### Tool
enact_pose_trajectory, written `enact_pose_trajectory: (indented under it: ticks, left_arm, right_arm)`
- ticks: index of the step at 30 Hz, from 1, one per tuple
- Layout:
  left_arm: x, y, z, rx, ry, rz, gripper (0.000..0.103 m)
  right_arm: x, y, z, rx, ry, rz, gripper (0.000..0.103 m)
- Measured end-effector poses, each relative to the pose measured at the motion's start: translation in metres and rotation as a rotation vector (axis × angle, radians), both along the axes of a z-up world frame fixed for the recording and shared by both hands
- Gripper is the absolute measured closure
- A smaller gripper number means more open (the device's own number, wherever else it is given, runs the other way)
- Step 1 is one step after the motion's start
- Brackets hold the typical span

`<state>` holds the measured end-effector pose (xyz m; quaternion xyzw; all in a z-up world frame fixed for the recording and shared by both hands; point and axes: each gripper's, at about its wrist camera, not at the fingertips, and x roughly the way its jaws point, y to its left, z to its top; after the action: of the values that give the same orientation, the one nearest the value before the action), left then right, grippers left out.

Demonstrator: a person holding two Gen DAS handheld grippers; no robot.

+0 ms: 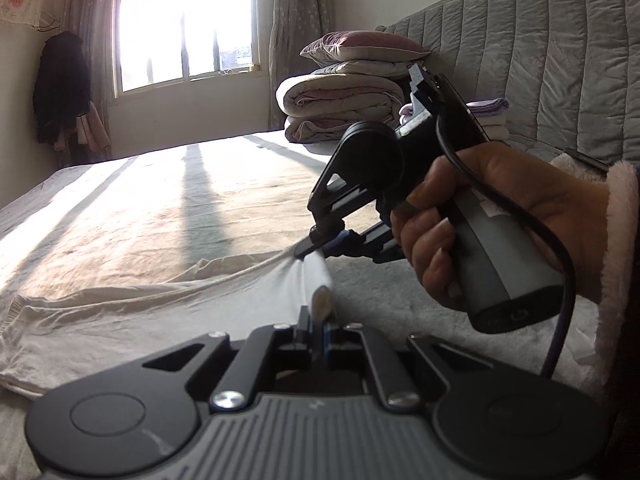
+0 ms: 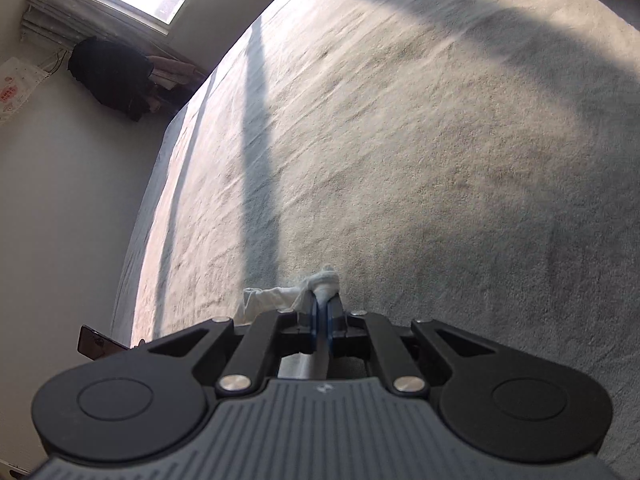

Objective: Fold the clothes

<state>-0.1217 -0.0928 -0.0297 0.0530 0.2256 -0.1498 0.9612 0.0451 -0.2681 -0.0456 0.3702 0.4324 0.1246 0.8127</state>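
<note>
Left claw: jaws closed narrow on a bunched fold of the white garment, low centre of the left wrist view; a tuft of cloth stood up just past the tips.
Right claw: seen at centre of the left wrist view, jaws pinched on the same garment edge, slightly above and beyond the left claw.
Right claw, own view: blue pads pressed together on a knot of white cloth, low centre of the frame; a short tail of cloth trailed to the left of the tips.
Right hand: wrapped round the grey handle at right of the left wrist view, a pink fluffy sleeve at the wrist, a black cable looped past the hand.
Garment position: the cloth ran taut from both claws toward the lower left of the left wrist view, and its wrinkled body lay flat on the bed.
Bed surface: pale cover, sunlit in bands, crossed by long dark shadows in both views.
Bedding stack: folded quilts with a pillow on top, upper centre of the left wrist view, at the head of the bed beside the grey padded headboard.
Window: bright, upper left of the left wrist view, curtains either side.
Dark coat: hung on the wall at far left.
</note>
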Motion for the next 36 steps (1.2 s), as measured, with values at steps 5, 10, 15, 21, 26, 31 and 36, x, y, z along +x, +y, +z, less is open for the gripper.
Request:
enact_pose_trajectory:
  ticks: [5, 10, 15, 21, 26, 31, 36]
  left_arm:
    - [-0.005, 0.009, 0.000, -0.061, 0.011, 0.024, 0.099]
    - [-0.004, 0.026, 0.008, -0.120, 0.003, 0.052, 0.099]
    - [-0.002, 0.047, 0.018, -0.194, -0.013, 0.073, 0.099]
    - [-0.007, 0.091, 0.019, -0.309, -0.049, 0.126, 0.099]
    - [-0.004, 0.132, 0.008, -0.439, -0.023, 0.191, 0.099]
    - [0.004, 0.172, 0.001, -0.546, 0.010, 0.263, 0.099]
    - [0.009, 0.207, -0.007, -0.624, 0.043, 0.347, 0.099]
  right_arm:
    - [-0.007, -0.005, 0.006, -0.004, 0.002, -0.002, 0.098]
    - [-0.002, 0.008, 0.019, -0.005, -0.021, 0.013, 0.098]
    - [0.000, 0.029, 0.036, -0.011, -0.065, 0.040, 0.098]
    - [0.000, 0.064, 0.057, -0.053, -0.130, 0.093, 0.098]
    - [0.003, 0.102, 0.063, -0.085, -0.156, 0.135, 0.098]
    - [0.012, 0.156, 0.062, -0.137, -0.164, 0.186, 0.098]
    - [0.027, 0.204, 0.052, -0.180, -0.149, 0.232, 0.098]
